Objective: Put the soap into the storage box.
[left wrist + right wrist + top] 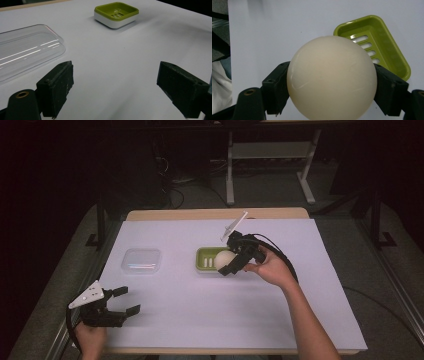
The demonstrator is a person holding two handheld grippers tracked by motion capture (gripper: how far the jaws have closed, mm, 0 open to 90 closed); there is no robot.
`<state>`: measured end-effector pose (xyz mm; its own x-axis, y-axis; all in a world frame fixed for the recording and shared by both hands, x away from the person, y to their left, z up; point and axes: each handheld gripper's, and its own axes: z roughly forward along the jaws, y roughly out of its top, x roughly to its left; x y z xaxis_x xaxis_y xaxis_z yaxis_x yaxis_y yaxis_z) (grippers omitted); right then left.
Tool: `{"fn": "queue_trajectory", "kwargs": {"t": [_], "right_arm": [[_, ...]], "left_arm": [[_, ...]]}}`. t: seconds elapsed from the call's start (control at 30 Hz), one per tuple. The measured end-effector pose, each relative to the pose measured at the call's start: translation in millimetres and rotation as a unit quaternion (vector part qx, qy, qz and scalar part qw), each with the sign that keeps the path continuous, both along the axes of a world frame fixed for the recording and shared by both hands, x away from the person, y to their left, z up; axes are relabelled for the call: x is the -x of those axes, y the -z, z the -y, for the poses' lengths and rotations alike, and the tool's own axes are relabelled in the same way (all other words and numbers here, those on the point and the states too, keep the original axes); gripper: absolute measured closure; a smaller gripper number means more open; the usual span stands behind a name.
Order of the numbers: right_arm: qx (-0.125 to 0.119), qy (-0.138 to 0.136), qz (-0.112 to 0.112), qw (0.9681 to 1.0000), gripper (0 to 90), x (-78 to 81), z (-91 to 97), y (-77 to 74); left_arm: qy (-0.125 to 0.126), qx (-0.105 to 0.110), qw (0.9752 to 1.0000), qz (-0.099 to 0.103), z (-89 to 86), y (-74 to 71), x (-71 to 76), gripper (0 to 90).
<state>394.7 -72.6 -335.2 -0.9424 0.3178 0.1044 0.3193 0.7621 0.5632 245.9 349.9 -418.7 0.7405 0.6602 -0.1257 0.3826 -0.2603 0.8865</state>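
A cream round soap [332, 77] is clamped between the jaws of my right gripper [231, 261], which is shut on it. In the high view the soap [224, 258] hangs over the right part of a green soap dish [206, 259] near the table's middle. From the right gripper view the dish [384, 42] lies beyond the soap, its slotted floor bare. My left gripper [126, 300] stands open near the front left corner, nothing between its jaws. The left gripper view shows the dish [116, 13] far ahead on the white sheet.
A clear plastic lid [141, 261] lies left of the dish, also close at the left in the left gripper view [25, 50]. White paper [210, 310] covers the wooden table. Dark floor and desk legs lie beyond the far edge.
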Motion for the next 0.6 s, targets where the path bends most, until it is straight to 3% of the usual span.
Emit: {"fn": "queue_trajectory", "kwargs": {"t": [0.6], "right_arm": [[-0.002,0.012,-0.004,0.9999,23.0,-19.7,-8.1,-7.0]], "left_arm": [[-0.004,0.002,1.0,-0.001,-1.0,0.5,0.0,13.2]]}}
